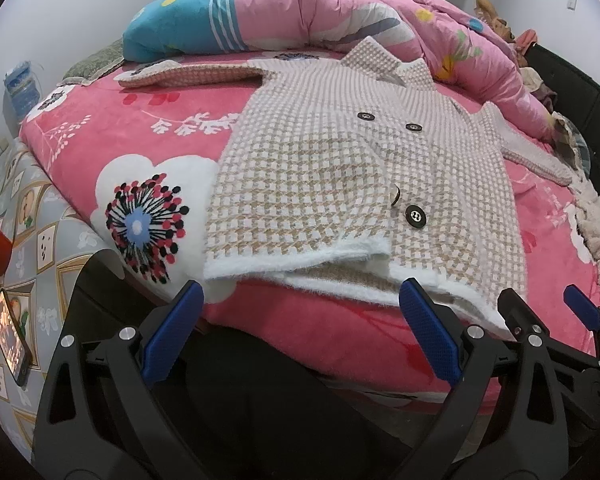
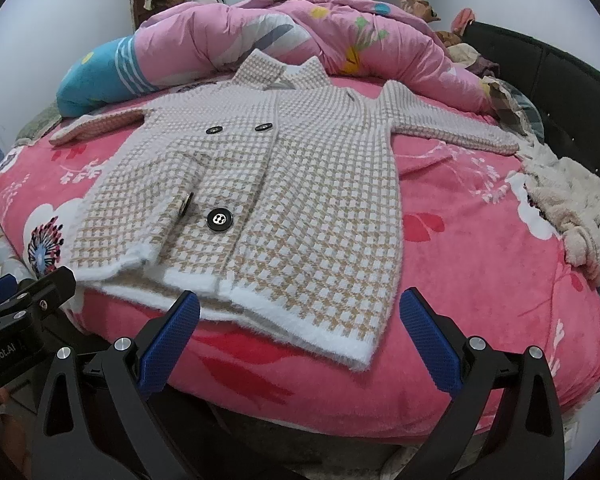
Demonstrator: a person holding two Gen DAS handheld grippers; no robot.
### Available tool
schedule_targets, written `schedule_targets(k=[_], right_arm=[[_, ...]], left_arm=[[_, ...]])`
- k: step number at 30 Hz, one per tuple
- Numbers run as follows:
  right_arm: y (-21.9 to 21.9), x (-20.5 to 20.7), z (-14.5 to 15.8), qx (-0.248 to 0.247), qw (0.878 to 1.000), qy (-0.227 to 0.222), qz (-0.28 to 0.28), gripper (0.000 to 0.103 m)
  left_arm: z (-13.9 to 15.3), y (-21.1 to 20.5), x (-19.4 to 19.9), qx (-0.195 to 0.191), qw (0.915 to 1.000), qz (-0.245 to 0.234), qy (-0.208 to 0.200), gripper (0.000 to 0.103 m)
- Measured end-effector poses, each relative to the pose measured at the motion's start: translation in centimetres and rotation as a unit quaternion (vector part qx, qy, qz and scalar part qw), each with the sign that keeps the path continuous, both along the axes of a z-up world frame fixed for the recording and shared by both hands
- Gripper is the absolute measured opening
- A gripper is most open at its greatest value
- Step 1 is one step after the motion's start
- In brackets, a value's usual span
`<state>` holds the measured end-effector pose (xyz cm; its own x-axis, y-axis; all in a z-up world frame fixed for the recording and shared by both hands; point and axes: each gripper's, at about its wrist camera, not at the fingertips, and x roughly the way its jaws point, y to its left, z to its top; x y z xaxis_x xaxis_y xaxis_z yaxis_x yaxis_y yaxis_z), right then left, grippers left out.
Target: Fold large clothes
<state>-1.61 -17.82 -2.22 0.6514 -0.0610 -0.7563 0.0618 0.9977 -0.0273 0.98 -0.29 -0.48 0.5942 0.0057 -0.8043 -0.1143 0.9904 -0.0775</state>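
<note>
Houndstooth knit coat (image 2: pixel 268 200) spread front-up on the pink bed (image 2: pixel 480 280). Its long axis runs from the white fuzzy hem (image 2: pixel 300 312) at the bed's near edge to the collar (image 2: pixel 284 70) at the far side against the bunched pink quilt (image 2: pixel 340 28). One sleeve (image 2: pixel 452 128) reaches toward the bed's right edge, the other (image 2: pixel 100 126) toward the left.

Both grippers hover off the near edge, just short of the hem, aimed along the coat's length. Left gripper (image 1: pixel 300 320): jaws spread wide, empty, facing the hem's left half, where the front panel (image 1: pixel 300 256) lies lifted and rumpled. Right gripper (image 2: pixel 300 328): jaws likewise spread, empty, facing the hem's right half.

The right gripper is judged nearer the right sleeve and the left gripper nearer the left, so a fold along the long axis would suit either side.
</note>
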Motion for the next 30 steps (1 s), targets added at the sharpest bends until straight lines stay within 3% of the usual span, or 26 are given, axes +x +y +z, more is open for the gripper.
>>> schedule_targets(k=[8,15,20,24,30], right_arm=[[-1.3,1.7,-1.3,0.003,1.000,0.006,-0.006,0.098],[-3.6,4.3,-2.5,-0.004,1.000,0.010,-0.019,0.098],[-4.9,7.3,-4.1,-0.008,0.999,0.033,-0.017,0.098],[-5.1,9.1,-5.8,-0.020,0.998,0.055,-0.009,0.097],[-5.3,10.6,-7.9,-0.020,0.996,0.083,0.021,0.097]], left_arm=[[-1.5,-0.1,1.6,0.008,0.9997,0.006,0.021,0.095],[-2.8,0.0,5.8,0.040,0.9986,0.012,0.032,0.095],[-3.8,-0.5,9.4,0.051,0.9981,-0.003,0.034,0.095],[-6.5,-0.8,12.4,0.069,0.9956,-0.011,0.062,0.095],[-7.6,-0.3,13.0,0.055,0.9963,-0.022,0.062,0.096]])
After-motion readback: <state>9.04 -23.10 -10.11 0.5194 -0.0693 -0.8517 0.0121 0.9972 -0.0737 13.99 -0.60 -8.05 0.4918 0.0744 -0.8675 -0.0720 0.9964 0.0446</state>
